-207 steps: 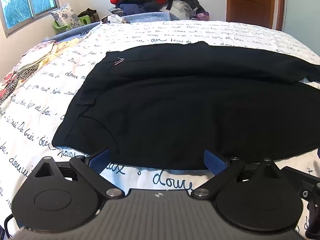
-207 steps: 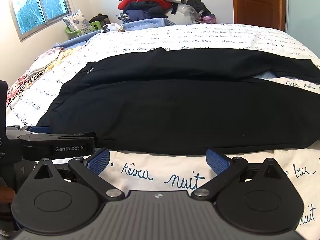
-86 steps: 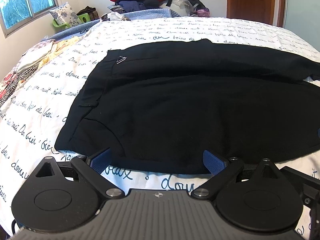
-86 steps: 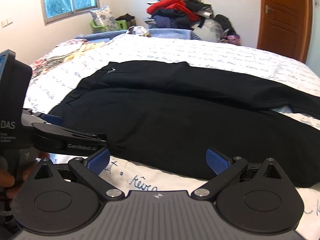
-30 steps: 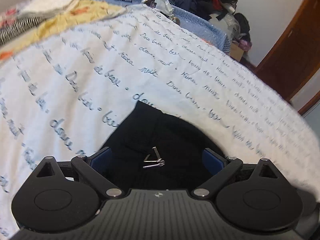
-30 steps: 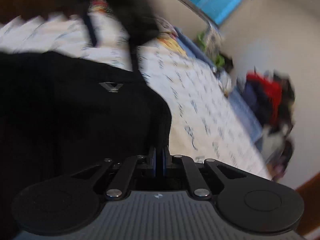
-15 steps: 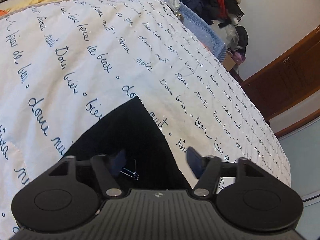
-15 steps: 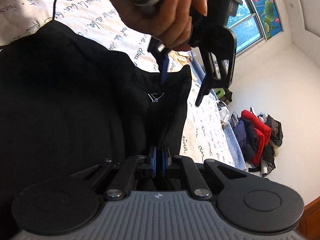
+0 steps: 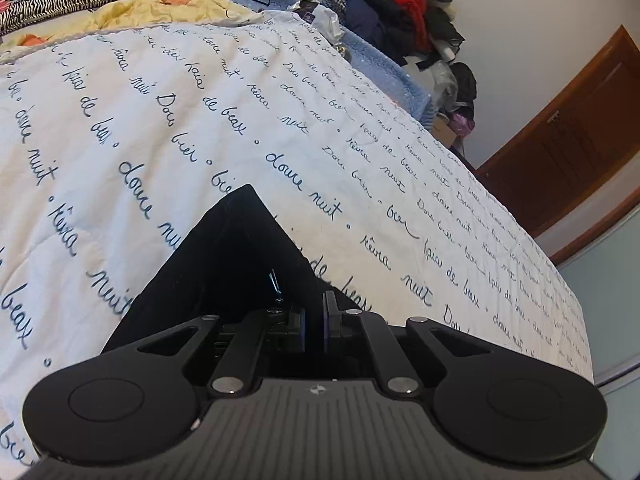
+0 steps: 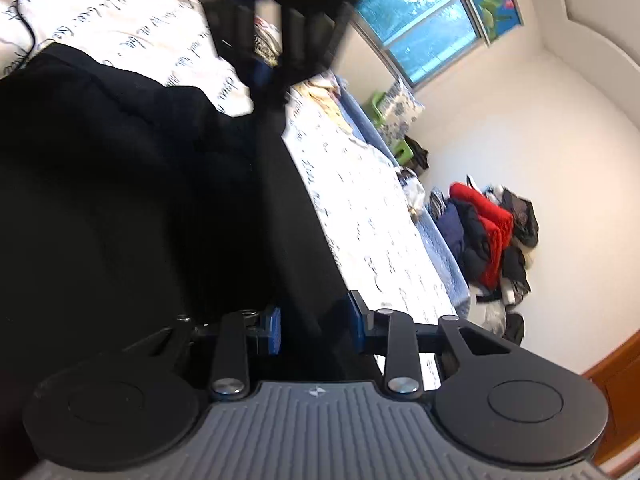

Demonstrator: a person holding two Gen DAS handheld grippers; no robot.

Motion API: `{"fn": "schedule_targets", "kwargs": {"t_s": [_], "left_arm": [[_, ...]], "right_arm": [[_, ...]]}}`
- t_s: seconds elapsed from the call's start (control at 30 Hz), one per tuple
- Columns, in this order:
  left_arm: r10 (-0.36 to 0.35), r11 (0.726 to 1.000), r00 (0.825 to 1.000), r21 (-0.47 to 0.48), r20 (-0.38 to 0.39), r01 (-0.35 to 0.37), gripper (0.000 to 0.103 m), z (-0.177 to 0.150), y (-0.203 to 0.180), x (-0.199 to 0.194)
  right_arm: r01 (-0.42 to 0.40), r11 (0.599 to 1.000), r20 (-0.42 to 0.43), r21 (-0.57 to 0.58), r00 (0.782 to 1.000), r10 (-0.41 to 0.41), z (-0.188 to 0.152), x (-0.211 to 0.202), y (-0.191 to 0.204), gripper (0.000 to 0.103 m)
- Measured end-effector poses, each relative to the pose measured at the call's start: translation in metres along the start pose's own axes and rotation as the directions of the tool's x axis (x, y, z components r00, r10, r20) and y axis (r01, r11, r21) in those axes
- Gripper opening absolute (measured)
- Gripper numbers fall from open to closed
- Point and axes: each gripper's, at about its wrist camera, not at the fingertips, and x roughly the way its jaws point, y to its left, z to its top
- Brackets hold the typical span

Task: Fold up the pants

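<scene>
The bedspread (image 9: 240,112) carries repeated rows of dark cursive script. In the left wrist view the legible words are "douce nuit", "fais de beaux" and "rêves". In the right wrist view the same script is blurred and cannot be read.

White walls (image 10: 520,128), bright window (image 10: 420,28), wooden door (image 9: 568,136)

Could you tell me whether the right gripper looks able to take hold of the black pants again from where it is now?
Probably yes: the right gripper is opening with a fold of the black pants between its fingers, nothing blocking.
</scene>
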Motion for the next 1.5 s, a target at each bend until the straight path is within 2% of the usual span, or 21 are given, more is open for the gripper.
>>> {"fn": "schedule_targets", "kwargs": {"t_s": [0.07,0.1,0.13,0.23,0.33,0.5,0.63,0.73,0.87,1.13,1.27,1.37,1.5], "left_arm": [[-0.006,1.000,1.000,0.000,-0.003,0.006,0.012,-0.006,0.004,-0.004],[-0.010,1.000,1.000,0.000,-0.006,0.010,0.012,-0.008,0.006,-0.005],[-0.015,1.000,1.000,0.004,-0.011,0.016,0.012,-0.010,0.008,-0.007],[-0.020,0.999,1.000,0.026,-0.010,0.020,0.012,-0.018,0.010,-0.012],[-0.024,0.999,1.000,0.046,-0.003,0.024,0.012,-0.025,0.013,-0.020],[-0.033,0.997,0.999,0.069,-0.001,0.033,0.012,-0.039,0.025,-0.040],[-0.022,0.996,0.999,0.082,-0.033,0.025,0.012,-0.054,0.038,-0.051],[-0.007,0.997,0.998,0.082,-0.060,0.012,0.012,-0.064,0.050,-0.057],[0.012,0.996,0.996,0.088,-0.090,-0.004,0.011,-0.076,0.060,-0.061],[0.033,0.994,0.992,0.109,-0.120,-0.020,0.012,-0.089,0.068,-0.064],[0.062,0.988,0.993,0.149,-0.105,-0.046,0.012,-0.094,0.062,-0.064],[0.092,0.982,0.990,0.176,-0.110,-0.072,0.015,-0.098,0.059,-0.058],[0.135,0.971,0.987,0.207,-0.083,-0.115,0.026,-0.100,0.053,-0.063]], "right_arm": [[0.015,1.000,-0.034,-0.006,0.999,-0.015,-0.003,-0.001,-0.002,0.030],[0.019,1.000,-0.053,-0.010,0.998,-0.019,-0.005,-0.002,-0.003,0.025],[0.019,1.000,-0.067,-0.009,0.998,-0.019,-0.007,-0.005,-0.002,0.016],[0.020,1.000,-0.087,-0.009,0.996,-0.020,-0.011,-0.017,-0.001,0.009],[0.029,0.999,-0.083,-0.024,0.996,-0.030,-0.006,-0.031,0.007,0.008],[-0.012,1.000,-0.062,0.019,0.998,0.013,0.002,-0.055,0.015,0.007],[-0.096,0.988,-0.045,0.123,0.994,0.102,0.009,-0.073,0.016,0.007],[-0.179,0.961,-0.019,0.208,0.982,0.188,0.011,-0.085,0.018,0.007],[-0.228,0.946,-0.005,0.231,0.972,0.235,0.014,-0.091,0.028,0.007],[-0.273,0.919,-0.019,0.285,0.957,0.291,0.008,-0.115,0.049,0.007],[-0.277,0.909,-0.013,0.310,0.955,0.295,0.007,-0.120,0.050,0.007],[-0.283,0.899,-0.016,0.333,0.952,0.306,0.004,-0.119,0.052,0.007],[-0.289,0.866,-0.013,0.407,0.947,0.322,-0.002,-0.112,0.050,0.008]]}}
